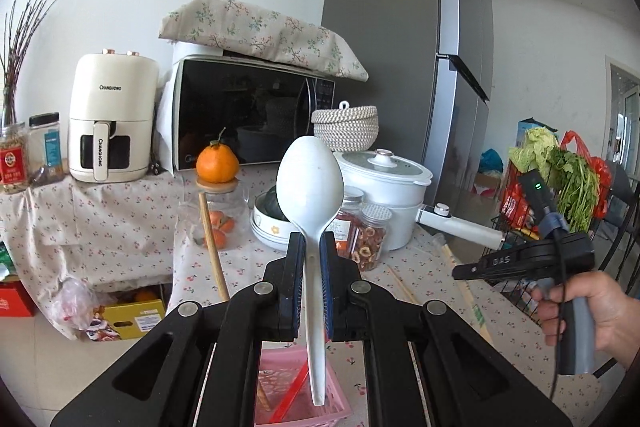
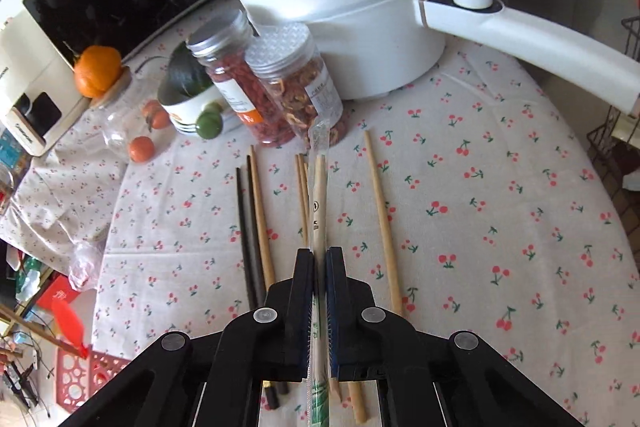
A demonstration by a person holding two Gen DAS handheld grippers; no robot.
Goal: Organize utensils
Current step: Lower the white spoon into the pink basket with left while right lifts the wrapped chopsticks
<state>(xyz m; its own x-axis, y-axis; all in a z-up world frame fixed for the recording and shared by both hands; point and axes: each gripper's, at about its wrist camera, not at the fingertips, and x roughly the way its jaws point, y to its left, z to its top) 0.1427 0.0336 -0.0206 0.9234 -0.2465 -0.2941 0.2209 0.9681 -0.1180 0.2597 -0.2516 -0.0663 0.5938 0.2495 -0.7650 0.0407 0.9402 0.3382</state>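
1. Holding a white spoon (image 1: 310, 183) by its handle, my left gripper (image 1: 310, 251) has its jaws drawn in narrow on the shaft; the spoon's long axis runs straight along the fingers, bowl up and away from me, handle tip down toward me.
2. That handle tip hangs over a pink basket (image 1: 320, 407), which I see low between the gripper's arms; a red utensil (image 1: 290, 399) lies slanted in it.
3. My right gripper (image 2: 319, 267) is clamped narrow on a wrapped pair of chopsticks (image 2: 320, 195) in a clear sleeve; their long axis lines up with the fingers, the far end pointing toward the two jars (image 2: 280, 79) and the white pot (image 2: 352, 7).
4. In the left wrist view I see the person's right hand (image 1: 588, 311) on that gripper's handle, off to the side above the table.
5. On the cherry-print tablecloth (image 2: 500, 187), below the held pair, loose chopsticks lie roughly parallel, pointing away from me: two dark chopsticks (image 2: 248, 227), a tan one (image 2: 262, 215) just beside them, a pale pair (image 2: 302, 187) near the middle, and a single long tan chopstick (image 2: 382, 219) apart on the other side.
6. Whether the wrapped pair is clear of the cloth, I cannot tell.
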